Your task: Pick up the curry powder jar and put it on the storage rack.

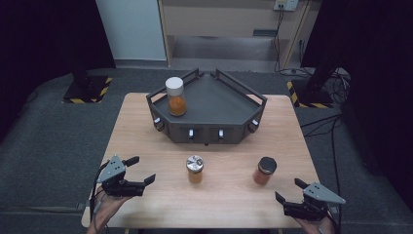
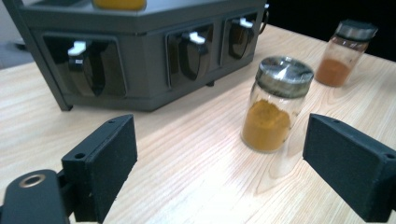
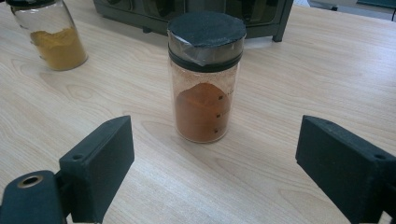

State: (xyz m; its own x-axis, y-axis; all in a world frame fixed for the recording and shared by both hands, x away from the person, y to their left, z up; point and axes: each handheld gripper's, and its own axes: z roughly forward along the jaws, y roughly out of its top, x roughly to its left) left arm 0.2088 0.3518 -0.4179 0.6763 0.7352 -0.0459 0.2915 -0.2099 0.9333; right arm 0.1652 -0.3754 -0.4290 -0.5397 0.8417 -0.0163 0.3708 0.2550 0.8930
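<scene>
Three spice jars are in sight. A silver-lidded jar of yellow powder stands mid-table; in the left gripper view that silver-lidded jar is ahead and right of centre. A black-lidded jar of red-brown powder stands to its right and appears as the black-lidded jar straight ahead in the right gripper view. A white-lidded jar of orange powder rests on the dark rack. My left gripper is open, low over the table's left. At the front right corner my right gripper is open, with its pads empty.
The dark grey angled rack has railings on top and several knobbed slots along its front. The wooden table ends just behind both grippers. Striped floor markers and cables lie beyond the table's far corners.
</scene>
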